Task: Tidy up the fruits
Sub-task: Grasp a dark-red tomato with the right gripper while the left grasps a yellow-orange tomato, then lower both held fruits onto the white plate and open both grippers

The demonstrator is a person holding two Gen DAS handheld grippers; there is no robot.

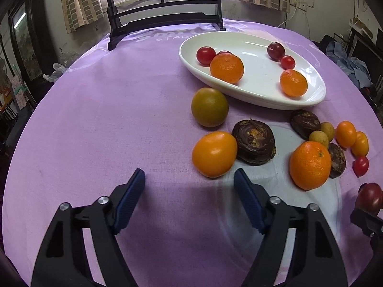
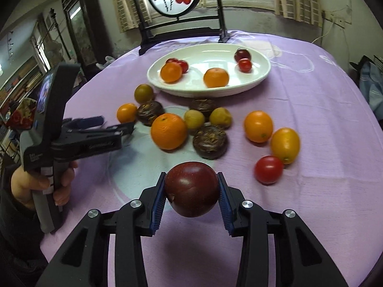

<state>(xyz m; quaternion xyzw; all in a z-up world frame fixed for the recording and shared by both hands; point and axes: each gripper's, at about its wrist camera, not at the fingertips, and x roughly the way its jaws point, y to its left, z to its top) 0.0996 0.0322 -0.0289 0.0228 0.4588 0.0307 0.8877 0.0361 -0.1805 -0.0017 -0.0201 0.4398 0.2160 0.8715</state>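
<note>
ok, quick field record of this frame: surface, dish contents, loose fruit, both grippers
surface: table under purple cloth
dish: white oval dish, far centre
in dish: two mandarins, three small red tomatoes, one dark plum
loose fruit: a large orange, mandarins, kumquats, longans, dark water chestnuts, one red tomato
right gripper: shut on dark red plum
left gripper: open, nothing between the fingers, just short of an orange fruit
hand: holds left gripper's handle

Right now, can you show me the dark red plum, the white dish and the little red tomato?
dark red plum (image 2: 191, 189), right wrist view, front skin.
white dish (image 2: 261, 70), right wrist view, right rim.
little red tomato (image 2: 268, 169), right wrist view, shiny top.
</note>
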